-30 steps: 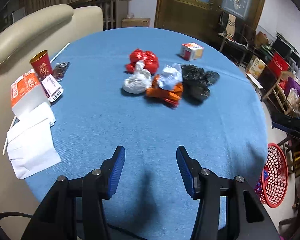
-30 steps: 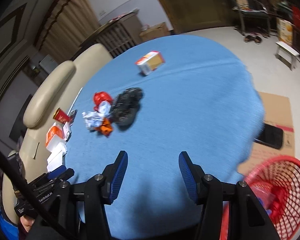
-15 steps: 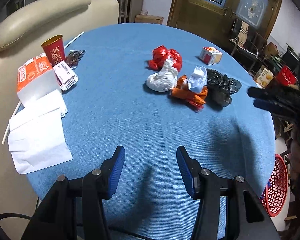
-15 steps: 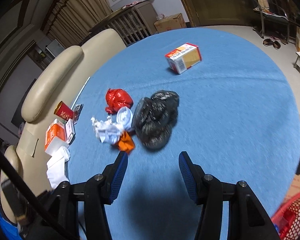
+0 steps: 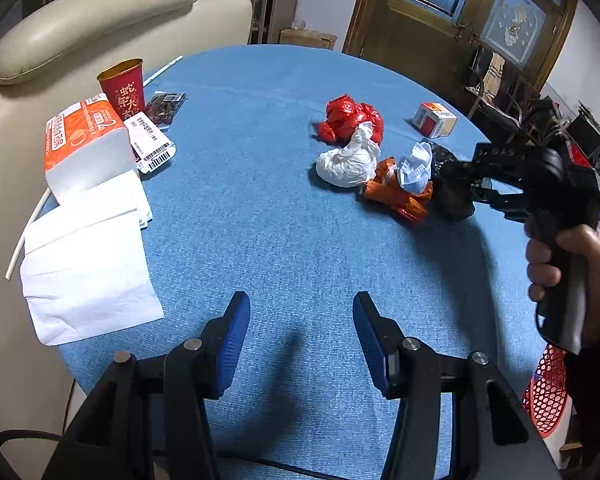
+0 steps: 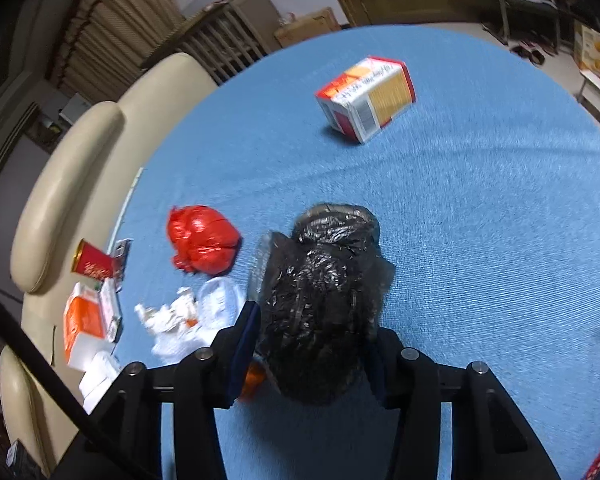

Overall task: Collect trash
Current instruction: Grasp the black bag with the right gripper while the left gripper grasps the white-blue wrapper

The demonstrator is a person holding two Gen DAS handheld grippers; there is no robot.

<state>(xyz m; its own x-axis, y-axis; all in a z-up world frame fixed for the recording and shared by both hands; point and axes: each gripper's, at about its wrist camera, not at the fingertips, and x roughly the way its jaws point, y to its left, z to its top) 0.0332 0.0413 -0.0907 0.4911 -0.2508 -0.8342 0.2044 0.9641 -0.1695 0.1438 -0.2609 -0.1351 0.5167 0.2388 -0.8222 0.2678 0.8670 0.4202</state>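
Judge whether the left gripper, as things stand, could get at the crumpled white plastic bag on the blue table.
Probably yes: the left gripper stands open over bare blue table, with nothing between it and the crumpled white plastic bag.

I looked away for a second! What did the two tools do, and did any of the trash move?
The right tool swept in from the table's edge to the black bag, which now sits between its closing jaws. The left tool drifted only a little and stays open and empty. The red bag, white bag and small box lie where they were.
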